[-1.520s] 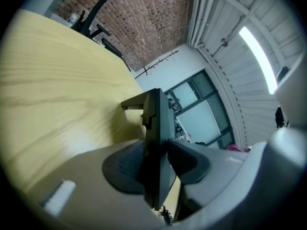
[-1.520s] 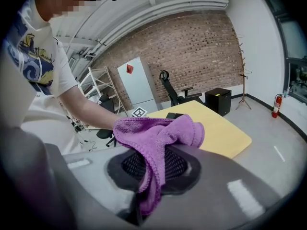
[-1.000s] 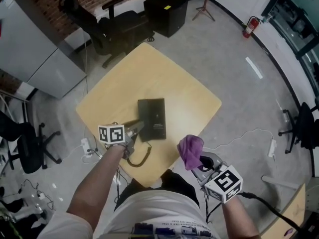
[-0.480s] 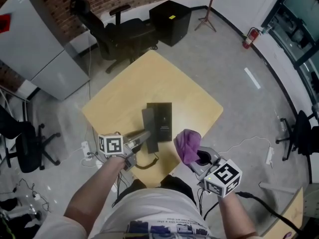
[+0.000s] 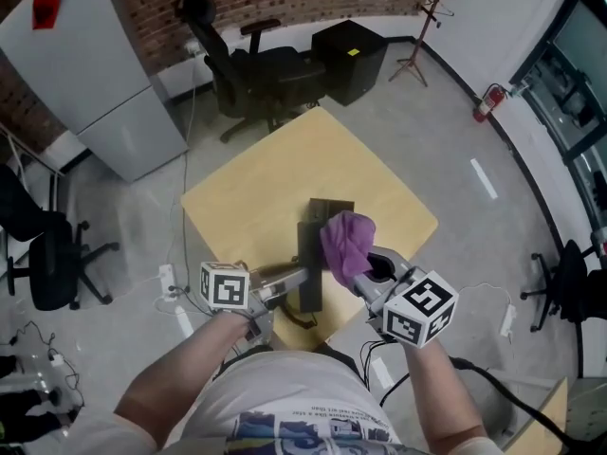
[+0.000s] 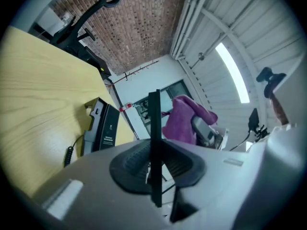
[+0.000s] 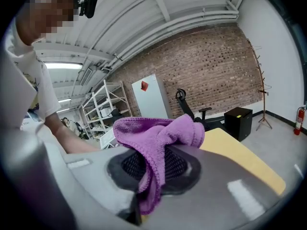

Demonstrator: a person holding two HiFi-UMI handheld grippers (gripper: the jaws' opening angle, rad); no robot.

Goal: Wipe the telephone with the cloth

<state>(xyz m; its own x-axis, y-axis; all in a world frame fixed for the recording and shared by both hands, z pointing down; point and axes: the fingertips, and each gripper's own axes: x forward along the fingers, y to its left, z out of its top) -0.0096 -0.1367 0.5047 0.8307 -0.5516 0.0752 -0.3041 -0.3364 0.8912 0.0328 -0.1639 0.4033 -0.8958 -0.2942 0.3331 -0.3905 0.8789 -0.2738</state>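
The black telephone base lies on the yellow table, also seen as the base with its coiled cord trailing off. My left gripper is shut on the handset, held up off the base and seen edge-on as the dark handset between the jaws. My right gripper is shut on the purple cloth, which hangs just right of the handset and above the base. The cloth drapes over the right jaws.
A black office chair and a black cabinet stand beyond the table's far corner. A grey locker stands at the back left, another chair at the left. A power strip lies on the floor.
The left gripper has lifted the handset off the base and raised it. The right gripper has carried the cloth up and left, from beside the table to over the telephone.
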